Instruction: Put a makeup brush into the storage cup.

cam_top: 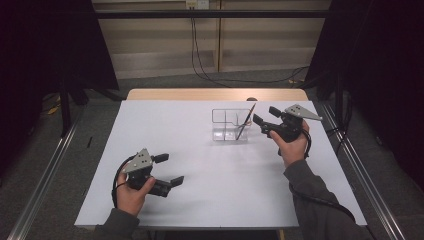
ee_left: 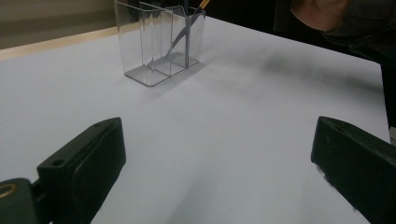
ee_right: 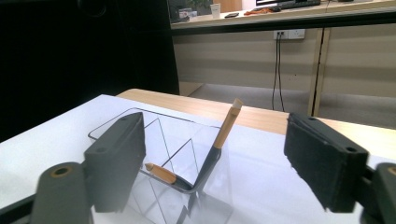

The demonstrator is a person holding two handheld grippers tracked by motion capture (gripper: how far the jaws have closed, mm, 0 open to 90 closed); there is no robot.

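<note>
Right gripper view: right tongs (ee_right: 215, 163) wide apart, empty, around the pen (ee_right: 219, 140) in the clear holder (ee_right: 140, 126); left tongs (ee_left: 215, 168) wide, empty.

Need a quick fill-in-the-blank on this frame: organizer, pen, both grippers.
1. The clear organizer stands on the ____ table cover.
2. The pen leans ____ the organizer.
3. The right gripper has its jaws ____, nothing between them.
4. The left gripper holds ____.

Missing words: white; inside; open; nothing
</note>
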